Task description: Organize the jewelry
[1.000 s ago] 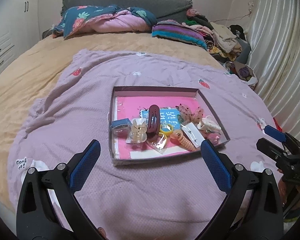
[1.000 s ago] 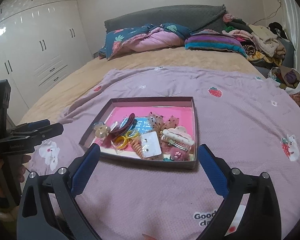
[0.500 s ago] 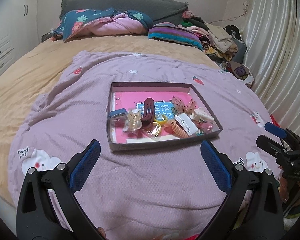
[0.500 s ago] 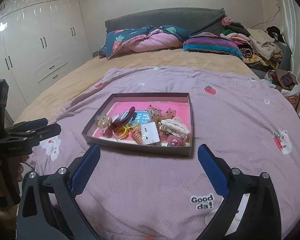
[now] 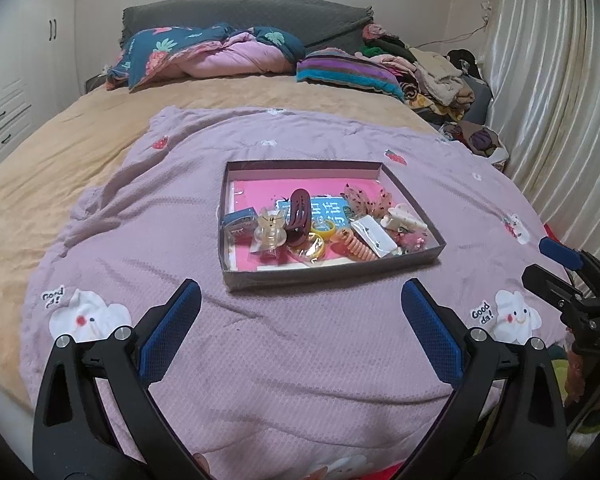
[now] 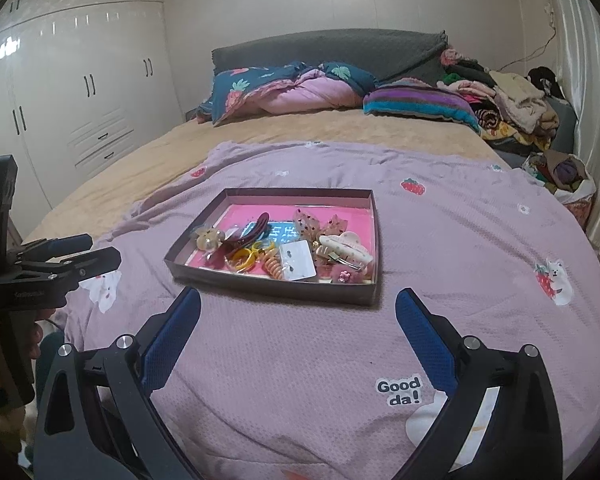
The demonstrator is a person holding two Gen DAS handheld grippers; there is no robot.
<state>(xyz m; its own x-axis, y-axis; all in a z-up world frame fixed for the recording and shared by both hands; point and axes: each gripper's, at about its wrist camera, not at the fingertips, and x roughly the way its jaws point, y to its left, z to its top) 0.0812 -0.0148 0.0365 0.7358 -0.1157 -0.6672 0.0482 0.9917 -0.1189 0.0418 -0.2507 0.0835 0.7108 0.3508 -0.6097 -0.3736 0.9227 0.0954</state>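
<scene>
A shallow dark box [image 5: 332, 276] [image 6: 272, 286] with a pink floor lies on the purple blanket. It holds several hair pieces: a maroon clip [image 5: 299, 216] [image 6: 248, 236], a clear bear clip [image 5: 269, 230], yellow rings [image 5: 322, 233], an orange coil tie [image 5: 354, 245] [image 6: 275, 266], a white card [image 6: 298, 266] and a cream claw clip [image 6: 346, 250]. My left gripper [image 5: 300, 316] stands open in front of the box, nothing between its fingers. My right gripper [image 6: 298, 320] is open too, short of the box's near wall and holding nothing.
The purple blanket [image 5: 300, 360] covers a tan bed. Folded quilts [image 5: 220, 54] and piled clothes [image 5: 428, 72] lie at the headboard. White wardrobes [image 6: 80, 92] stand left, a curtain [image 5: 552, 120] right. A hand [image 6: 32, 332] holds the left gripper's grip.
Both grippers have drawn back from the box and away from the bed, so the box looks smaller and farther. Both stayed open and nothing was picked up.
</scene>
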